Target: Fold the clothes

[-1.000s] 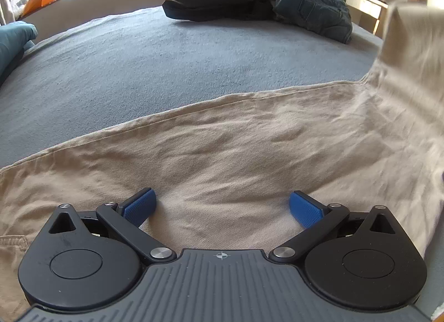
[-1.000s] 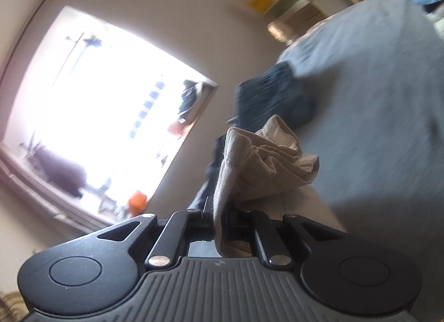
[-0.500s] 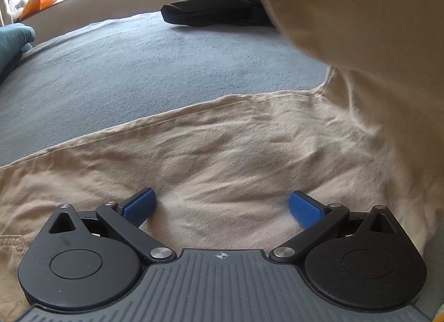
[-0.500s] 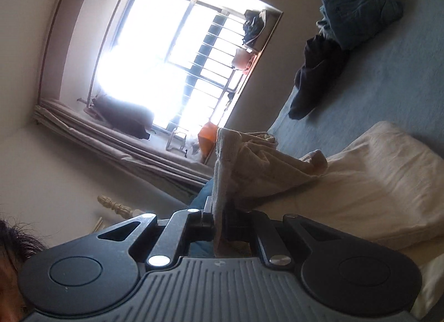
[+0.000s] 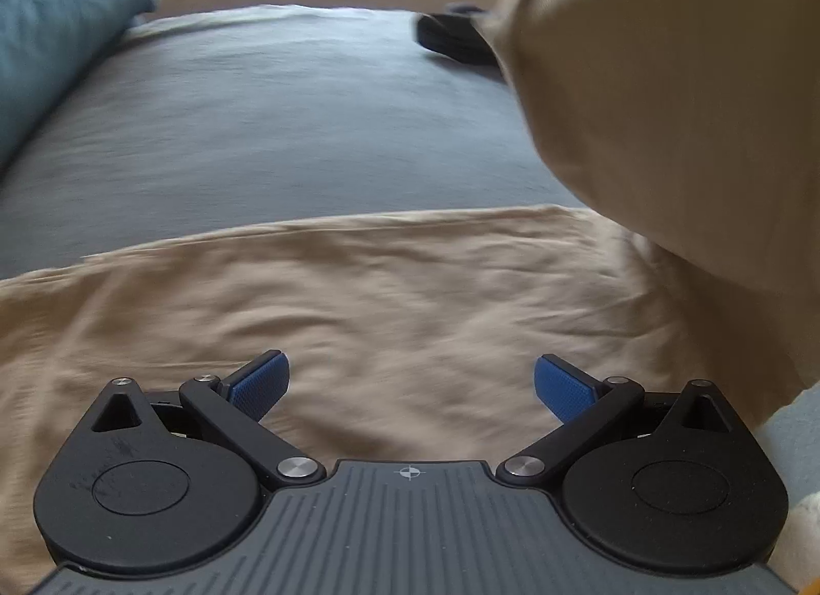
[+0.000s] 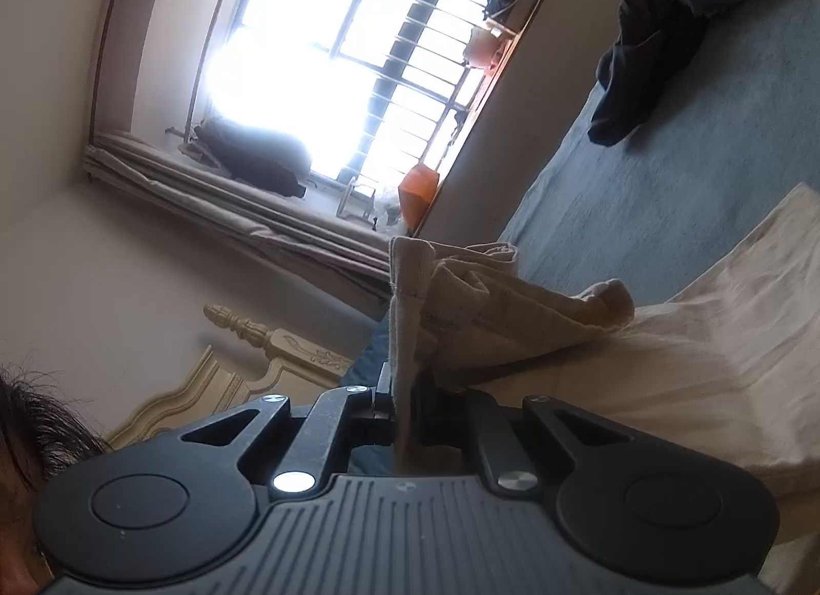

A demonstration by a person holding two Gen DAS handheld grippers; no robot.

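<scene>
A teal pillow (image 5: pixel 48 46) lies at the far left of the grey bed (image 5: pixel 266 123). The left gripper (image 5: pixel 407 385) hovers low over the beige trousers (image 5: pixel 389 298) spread flat on the bed, its 2 blue pads (image 5: pixel 259 385) spread wide and empty. To the right, a lifted part of the trousers hangs in the air, folding over. The right gripper (image 6: pixel 405 408) is clamped tight on the trousers' hem (image 6: pixel 407 298), tilted toward the window (image 6: pixel 333 62). A dark garment (image 6: pixel 635 82) lies further along the bed.
</scene>
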